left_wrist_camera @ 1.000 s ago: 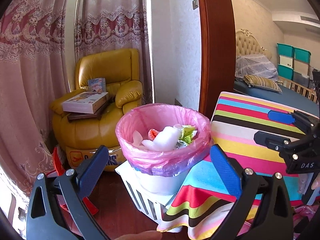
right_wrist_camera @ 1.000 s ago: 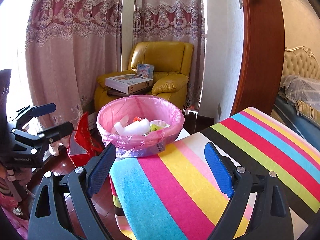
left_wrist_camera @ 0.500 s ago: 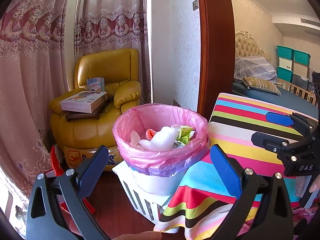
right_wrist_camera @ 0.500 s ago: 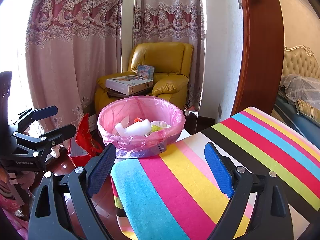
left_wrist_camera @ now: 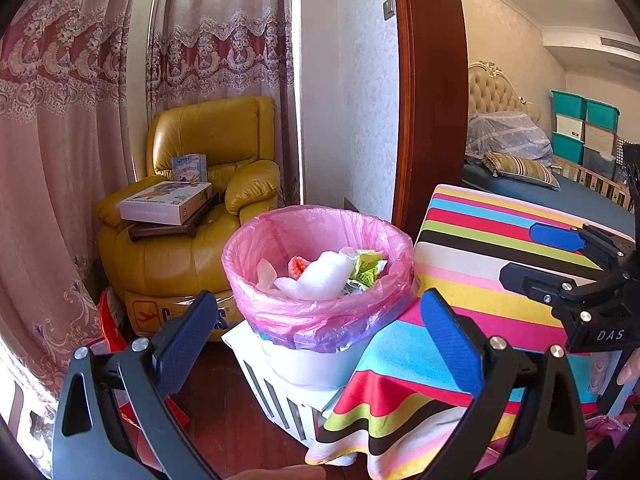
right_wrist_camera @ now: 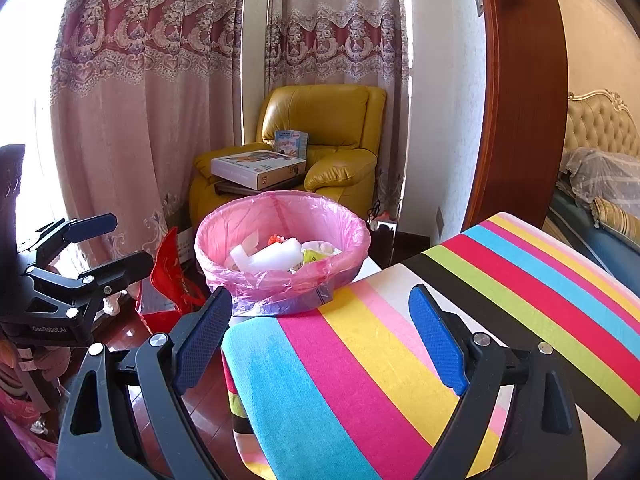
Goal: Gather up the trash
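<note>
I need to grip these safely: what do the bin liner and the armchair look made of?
Bin liner: thin pink plastic film, translucent and crinkled, glossy at the folded rim. Armchair: yellow leather or faux leather, judging by its smooth sheen and soft creases; which one is unclear.

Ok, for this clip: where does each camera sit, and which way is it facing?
Left wrist: on the left gripper, facing the pink-lined bin; the right gripper and a fingertip show.
Right wrist: on the right gripper, over the striped cloth, facing the same bin; the left gripper shows.
Shared: bin, yellow armchair, cloth.
</note>
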The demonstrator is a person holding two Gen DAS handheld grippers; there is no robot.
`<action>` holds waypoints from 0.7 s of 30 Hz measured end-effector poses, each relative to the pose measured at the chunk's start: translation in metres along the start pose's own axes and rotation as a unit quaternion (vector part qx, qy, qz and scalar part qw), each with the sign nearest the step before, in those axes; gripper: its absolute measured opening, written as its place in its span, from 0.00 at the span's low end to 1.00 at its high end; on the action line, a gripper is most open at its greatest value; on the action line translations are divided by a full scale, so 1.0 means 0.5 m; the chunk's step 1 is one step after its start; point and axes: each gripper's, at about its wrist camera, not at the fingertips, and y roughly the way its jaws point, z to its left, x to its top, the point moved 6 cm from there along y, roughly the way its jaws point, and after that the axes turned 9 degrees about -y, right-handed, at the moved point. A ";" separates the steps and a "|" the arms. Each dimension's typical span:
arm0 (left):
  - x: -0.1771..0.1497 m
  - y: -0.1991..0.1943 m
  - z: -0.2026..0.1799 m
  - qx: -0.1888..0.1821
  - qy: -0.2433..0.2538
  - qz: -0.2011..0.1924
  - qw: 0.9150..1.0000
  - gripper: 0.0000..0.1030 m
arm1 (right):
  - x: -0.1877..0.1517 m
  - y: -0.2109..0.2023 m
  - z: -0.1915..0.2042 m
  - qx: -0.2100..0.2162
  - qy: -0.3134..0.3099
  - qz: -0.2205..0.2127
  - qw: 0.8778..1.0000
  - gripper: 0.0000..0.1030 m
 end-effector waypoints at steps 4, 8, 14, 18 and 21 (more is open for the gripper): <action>0.000 0.000 0.000 0.000 0.000 0.000 1.000 0.95 | 0.000 0.000 0.001 0.000 0.001 0.000 1.000 0.82; 0.000 0.001 0.000 0.000 0.000 0.001 1.000 0.95 | -0.002 0.002 0.003 0.001 -0.001 0.002 1.000 0.82; -0.003 0.002 0.001 -0.001 -0.002 0.004 1.000 0.95 | -0.002 0.003 0.005 0.001 -0.001 0.004 1.000 0.82; -0.005 0.004 0.001 -0.002 -0.002 0.006 1.000 0.95 | -0.003 0.005 0.006 0.001 -0.002 0.005 1.000 0.82; -0.005 0.006 -0.001 -0.001 -0.001 0.006 1.000 0.95 | -0.004 0.006 0.008 0.002 -0.002 0.006 1.000 0.82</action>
